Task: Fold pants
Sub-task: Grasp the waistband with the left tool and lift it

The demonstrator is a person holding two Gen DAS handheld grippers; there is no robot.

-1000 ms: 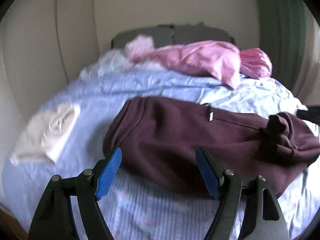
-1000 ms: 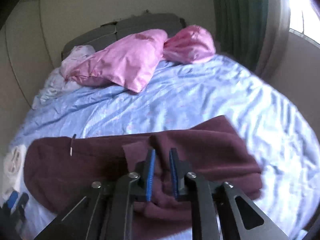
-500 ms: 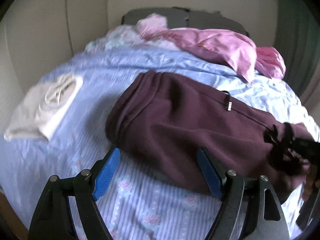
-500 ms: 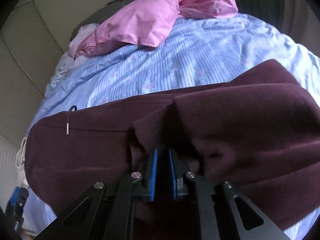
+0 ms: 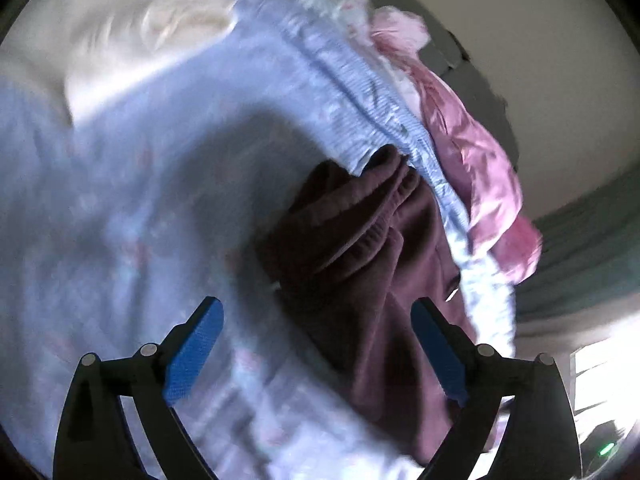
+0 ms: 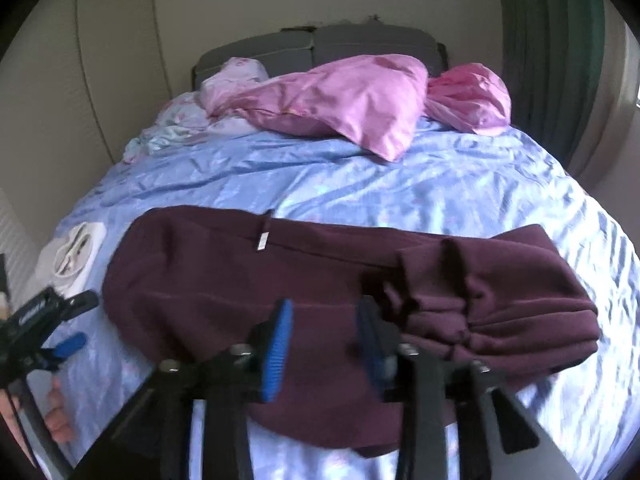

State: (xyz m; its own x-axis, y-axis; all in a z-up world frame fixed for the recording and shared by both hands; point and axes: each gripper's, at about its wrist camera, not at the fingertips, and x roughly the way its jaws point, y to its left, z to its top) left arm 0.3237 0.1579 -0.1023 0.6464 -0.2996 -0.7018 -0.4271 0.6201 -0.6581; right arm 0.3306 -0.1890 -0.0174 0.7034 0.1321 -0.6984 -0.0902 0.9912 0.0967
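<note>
**A:** Where are the pants lying for you?

**B:** You are looking at the maroon pants (image 6: 256, 288) stretched crosswise over the blue bedsheet (image 6: 360, 184), with the bunched end (image 6: 500, 300) piled in folds toward the right edge of the bed. Your right gripper (image 6: 324, 344) is hanging over the near edge of the fabric, its jaws opening, a narrow gap between the blue pads, and nothing is being pinched there.

**A:** And the left one?

**B:** Your left gripper (image 5: 316, 356) is opening too, standing wide. In its own blurred, tilted view the pants' rounded end (image 5: 360, 240) is lying between and beyond the pads, but they are not pressing on it. From the right wrist view you are seeing that gripper (image 6: 44, 328) at the far left, beside the pants' left edge, with fingers (image 6: 56, 412) of your hand wrapped round its handle.

**A:** How much room am I getting?

**B:** Bare sheet is running behind the pants up to the pink pillows (image 6: 352, 104) at the headboard (image 6: 320, 44). A folded white garment (image 6: 76, 252) is sitting near the left edge of the bed, just beyond the pants' left end. On the right, sheet is showing past the bunched end. The near strip of sheet under your grippers is narrow.
</note>
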